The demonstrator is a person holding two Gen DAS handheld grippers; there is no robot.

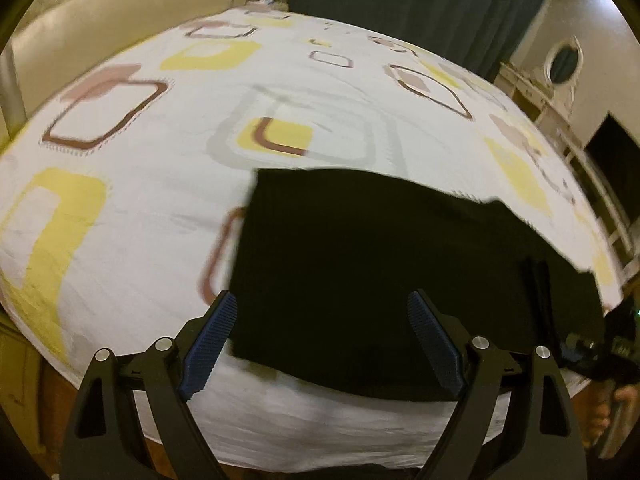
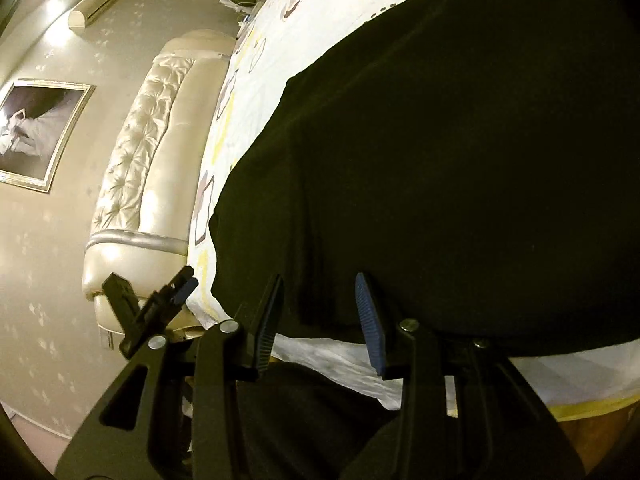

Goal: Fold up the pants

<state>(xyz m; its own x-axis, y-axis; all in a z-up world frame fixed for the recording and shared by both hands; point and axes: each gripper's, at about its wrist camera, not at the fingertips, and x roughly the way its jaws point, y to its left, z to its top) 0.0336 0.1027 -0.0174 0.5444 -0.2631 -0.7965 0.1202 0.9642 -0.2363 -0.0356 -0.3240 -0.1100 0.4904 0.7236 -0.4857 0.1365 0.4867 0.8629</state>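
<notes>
Black pants (image 1: 380,276) lie folded into a flat rectangle on the patterned bed sheet (image 1: 160,208), near the bed's front edge. My left gripper (image 1: 322,304) is open, its blue-padded fingers straddling the near left part of the pants, slightly above them. The right gripper shows at the right edge of the left wrist view (image 1: 612,348), by the pants' right end. In the right wrist view the pants (image 2: 460,160) fill most of the frame. My right gripper (image 2: 320,284) is open and empty at their near edge. The left gripper (image 2: 176,288) shows beyond, at the bed's corner.
A cream tufted headboard (image 2: 140,152) stands at the far end of the bed. A framed picture (image 2: 36,132) hangs on the wall. A dark curtain (image 1: 420,0) and a white dresser with an oval mirror (image 1: 560,64) stand beyond the bed.
</notes>
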